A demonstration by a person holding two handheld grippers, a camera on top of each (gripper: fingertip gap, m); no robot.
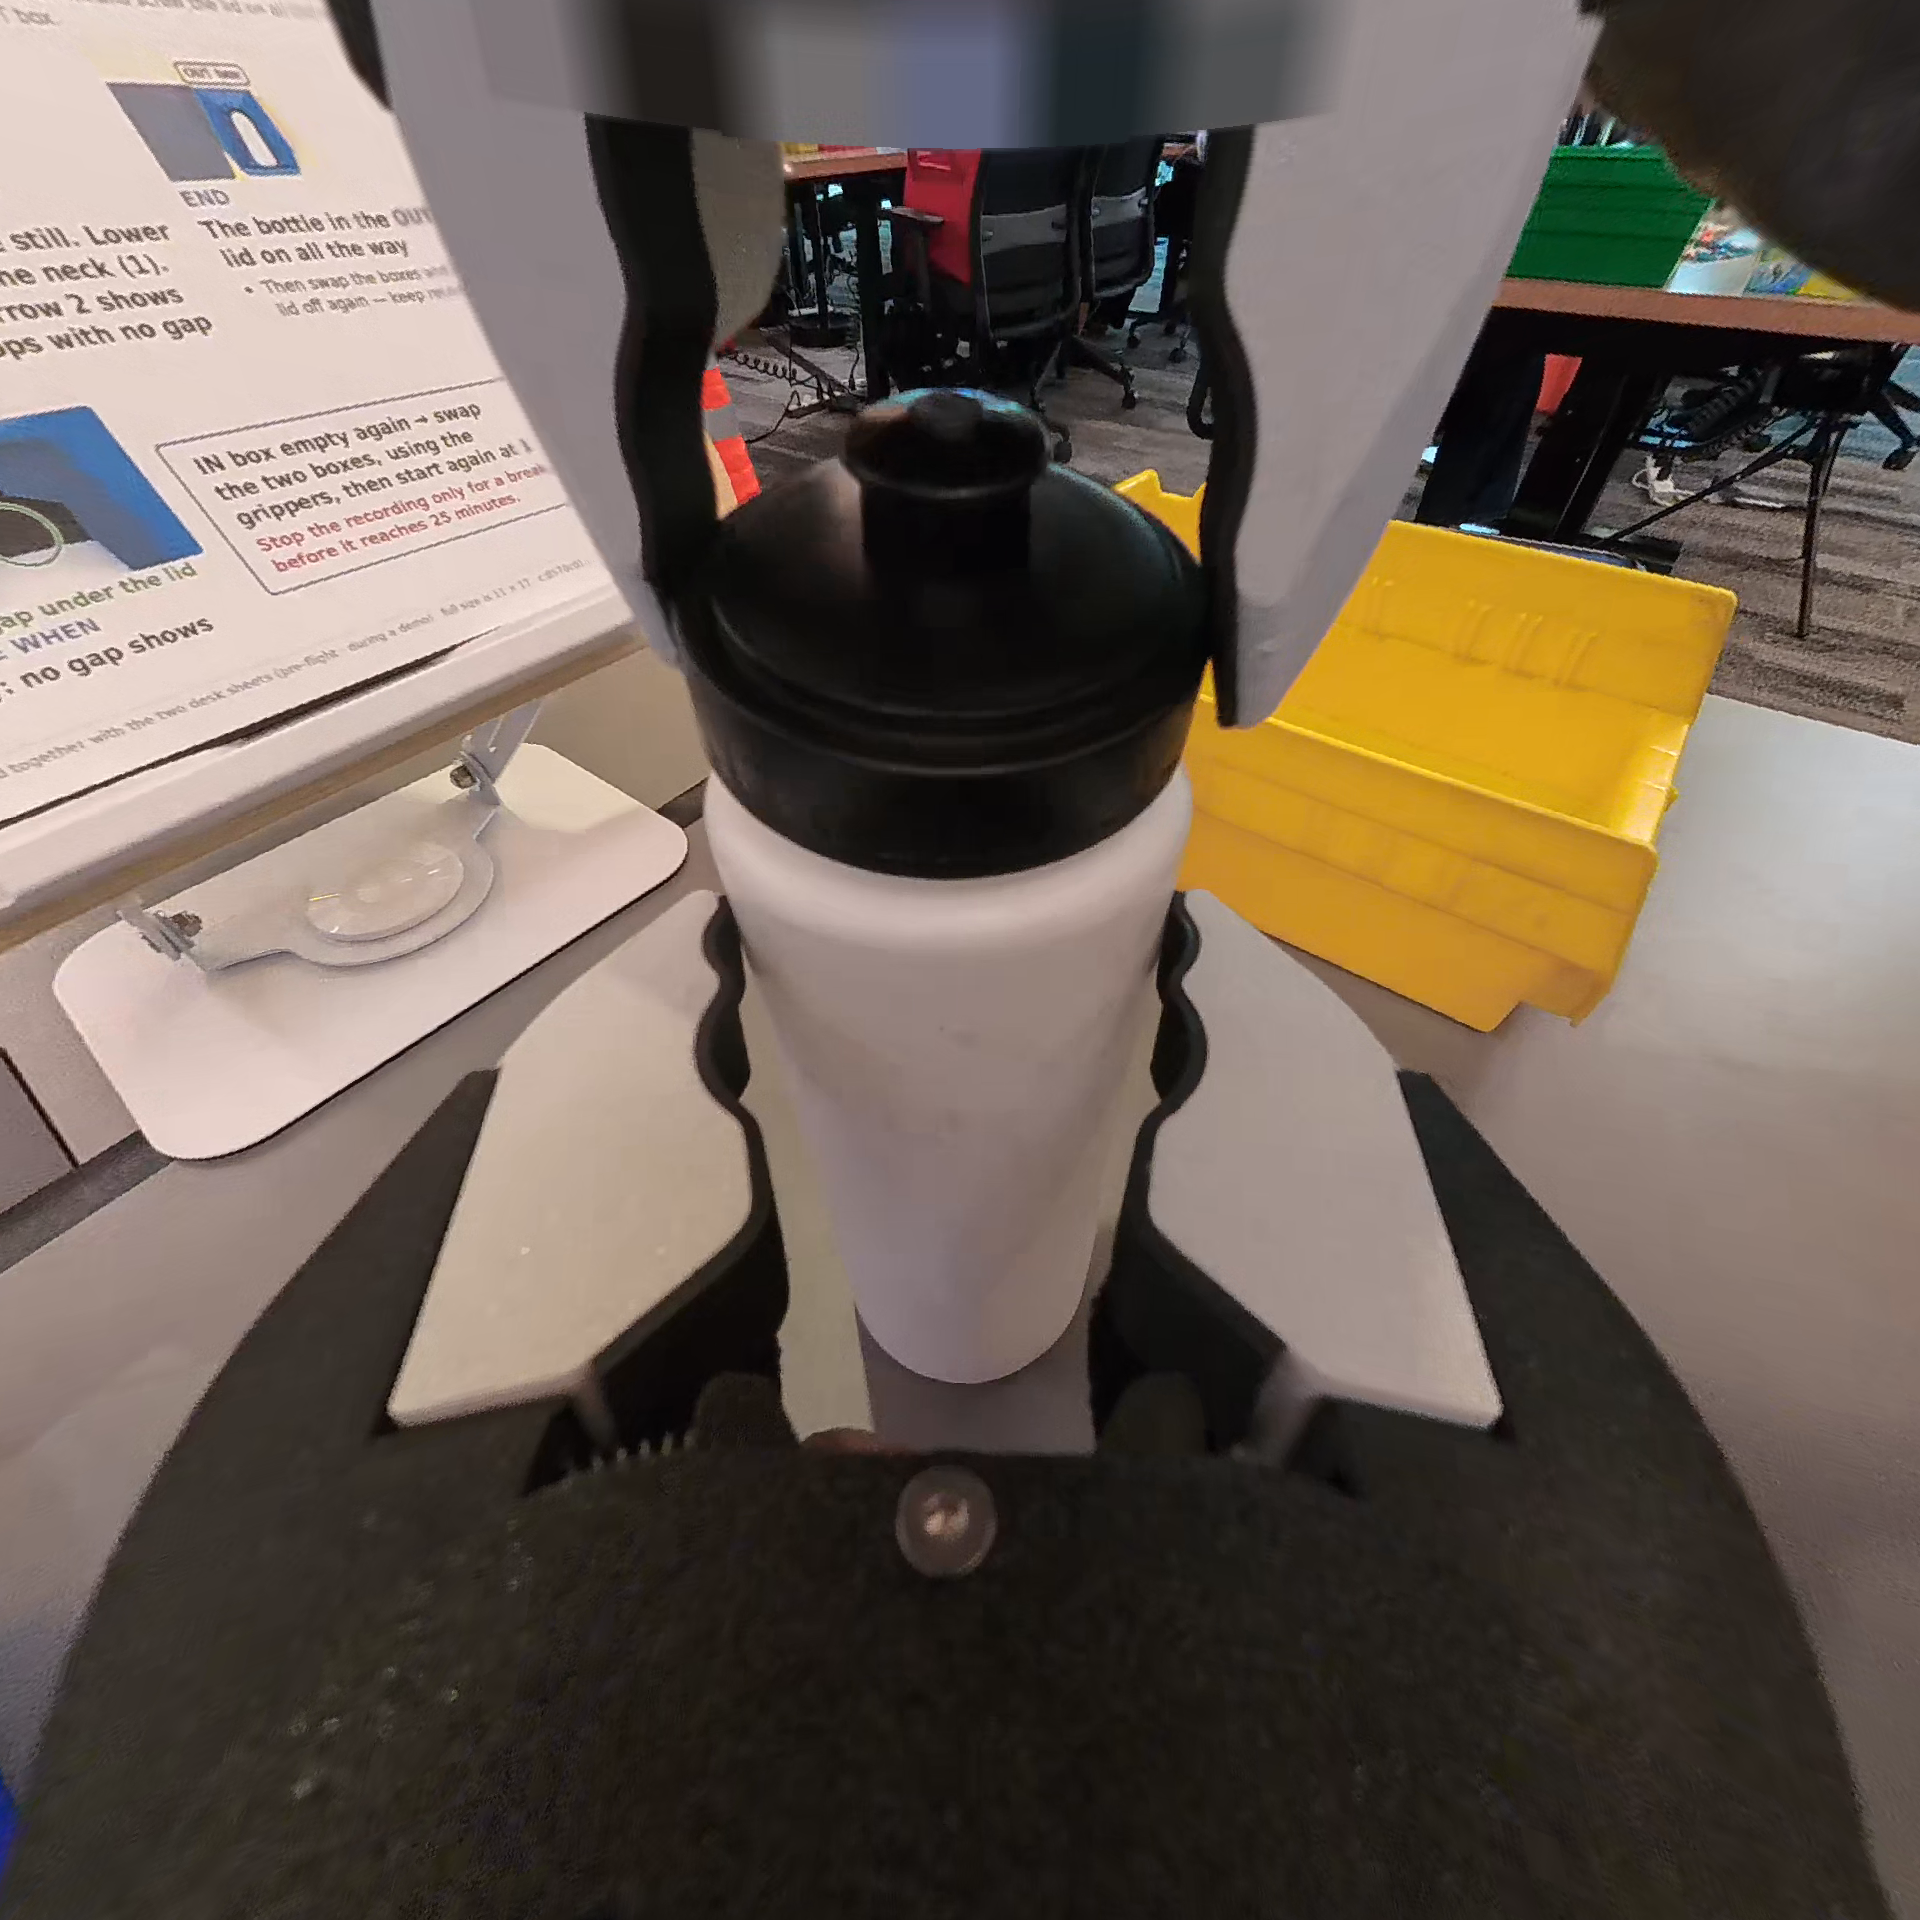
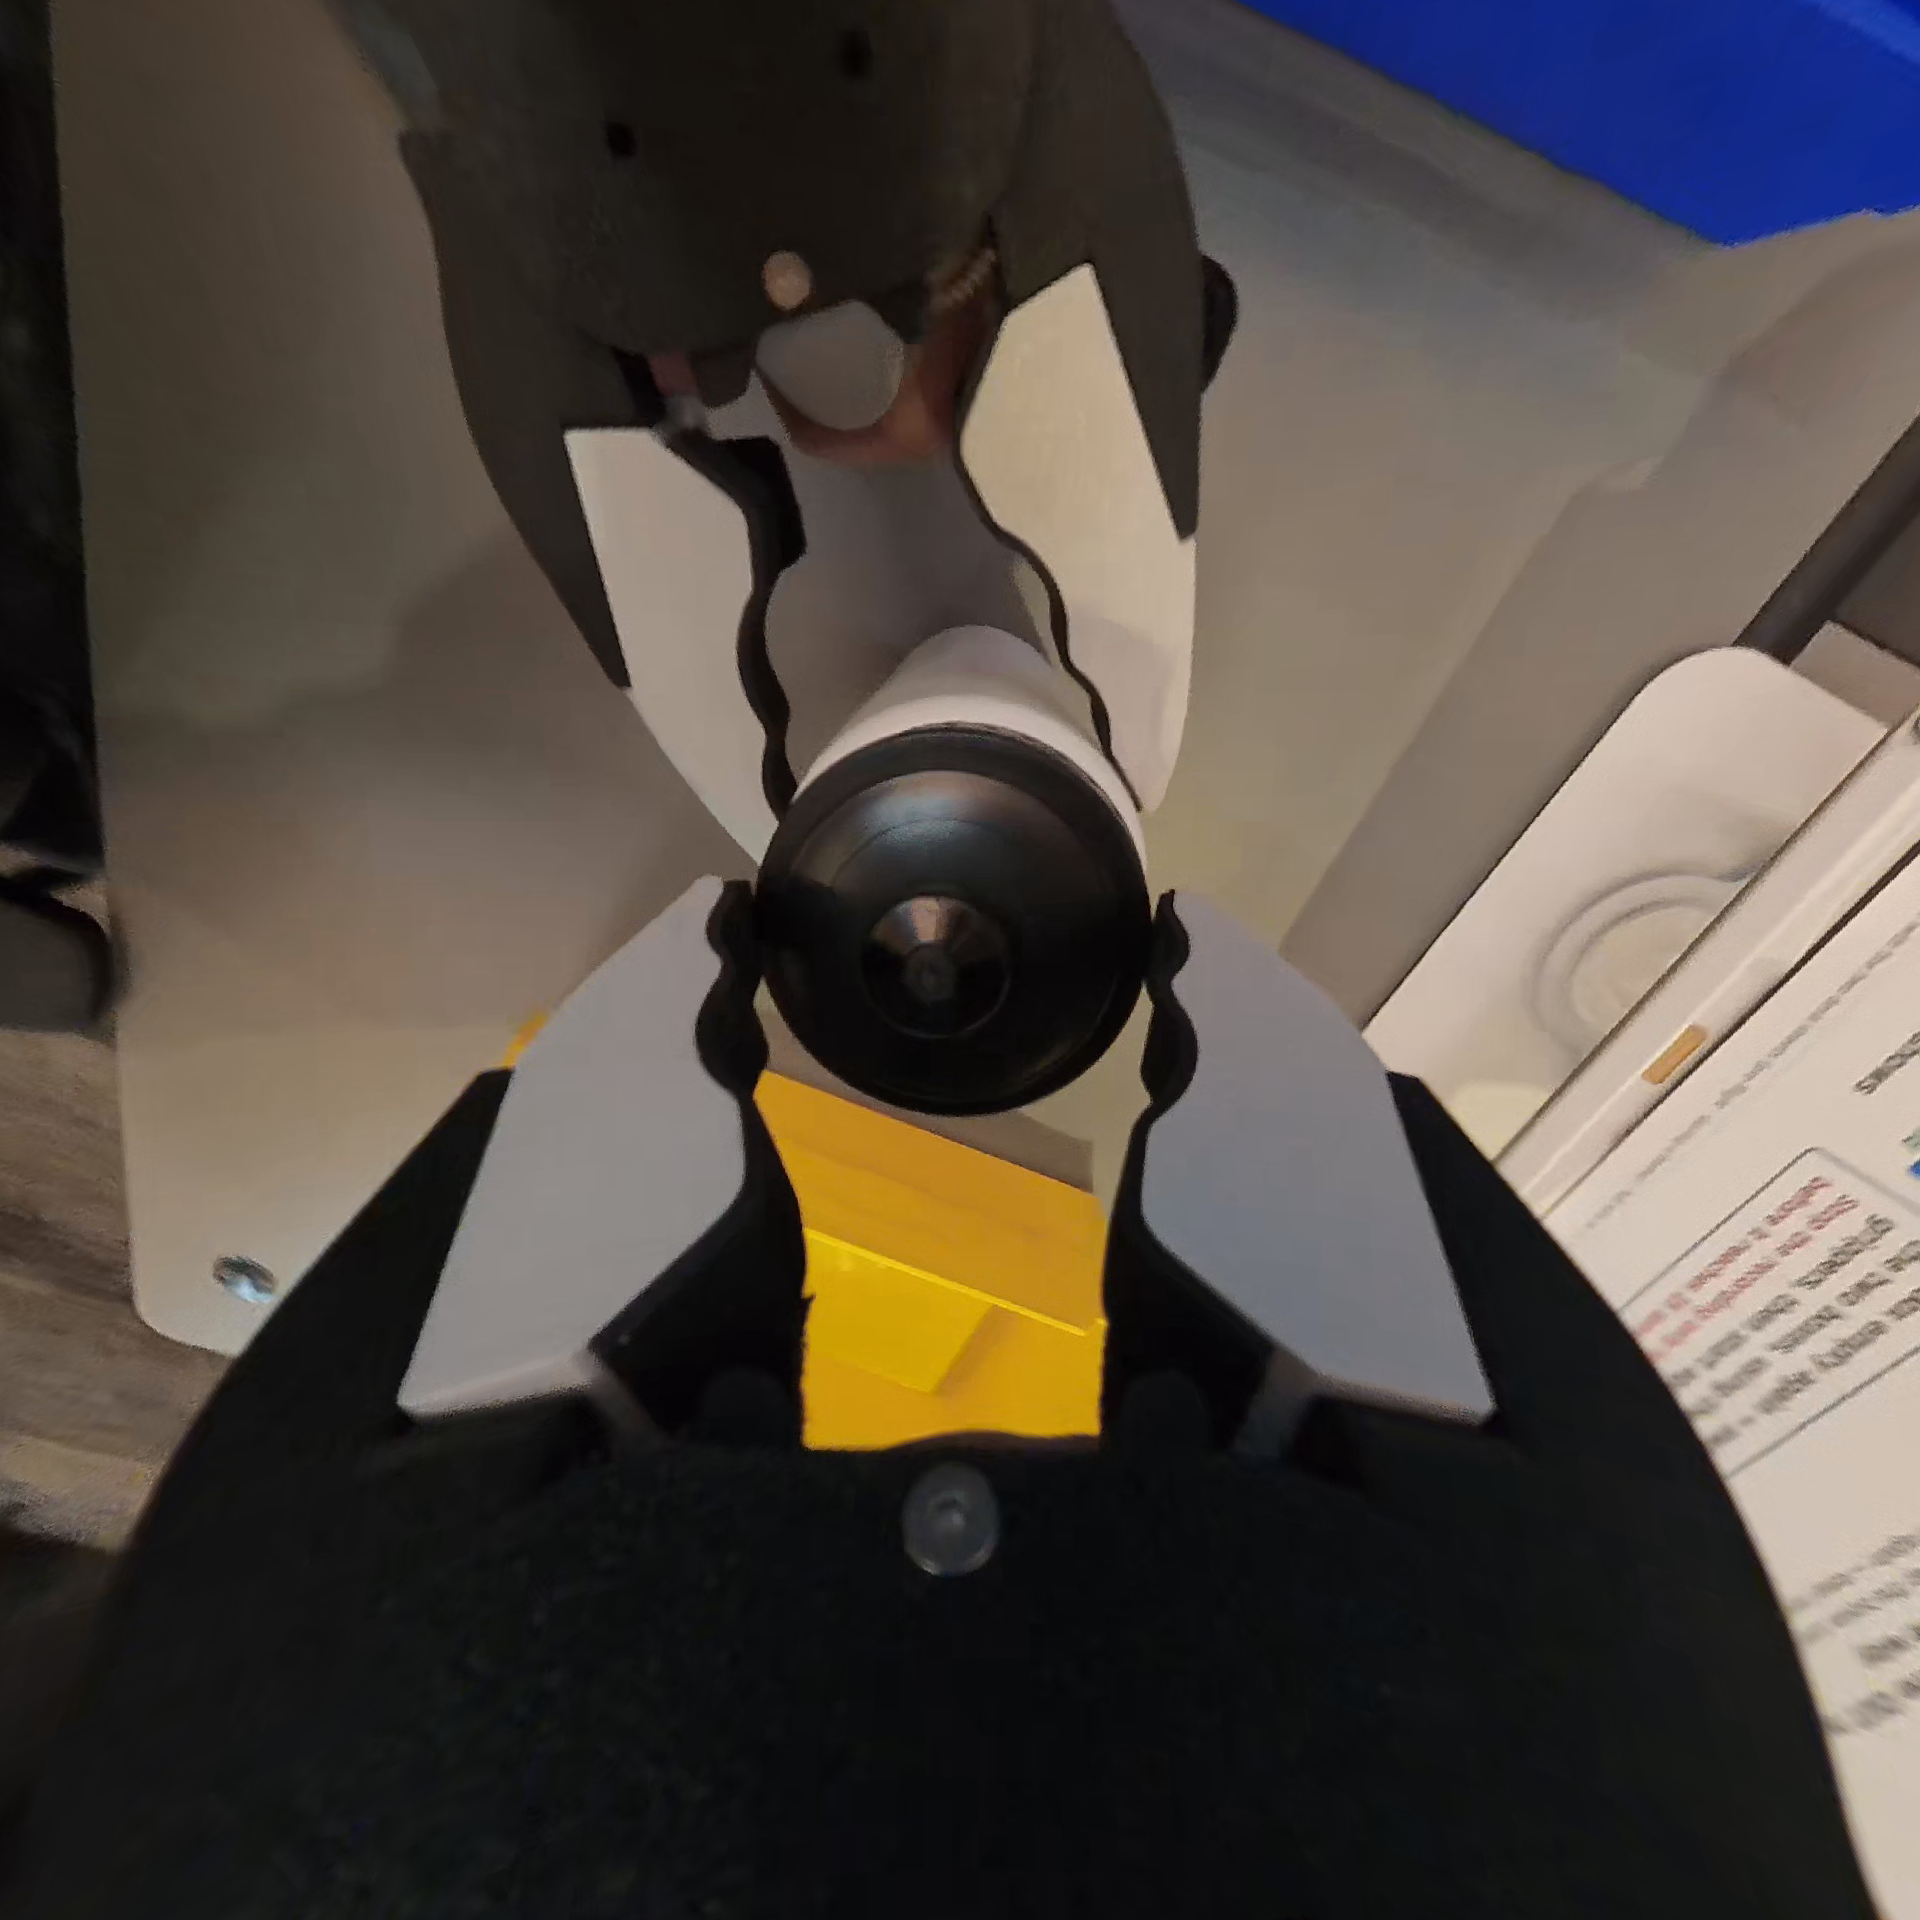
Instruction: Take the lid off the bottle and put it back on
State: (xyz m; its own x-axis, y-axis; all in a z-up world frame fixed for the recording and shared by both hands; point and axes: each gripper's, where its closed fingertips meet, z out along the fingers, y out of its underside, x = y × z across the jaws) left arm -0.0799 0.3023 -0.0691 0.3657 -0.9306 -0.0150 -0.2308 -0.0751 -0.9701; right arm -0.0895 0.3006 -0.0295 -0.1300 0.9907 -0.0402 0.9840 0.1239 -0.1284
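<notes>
A white bottle (image 1: pixel 956 1091) with a black spouted lid (image 1: pixel 935 665) is held between my two grippers. My left gripper (image 1: pixel 951 935) is shut on the bottle's white body just under the lid. My right gripper (image 1: pixel 945 665) comes from above, its two fingers pressed on opposite sides of the lid. In the right wrist view I look straight down on the lid (image 2: pixel 951 925), with my right gripper (image 2: pixel 948 914) shut on its rim. The left gripper's fingers (image 2: pixel 665 582) clasp the bottle body (image 2: pixel 966 686) behind it. The lid sits on the bottle with no gap showing.
A yellow bin (image 1: pixel 1455 790) stands on the grey table (image 1: pixel 1766 1039) to the right behind the bottle, and shows below the lid in the right wrist view (image 2: pixel 935 1278). A printed sheet on a white stand (image 1: pixel 260 416) is at the left. A blue bin (image 2: pixel 1558 104) lies beyond.
</notes>
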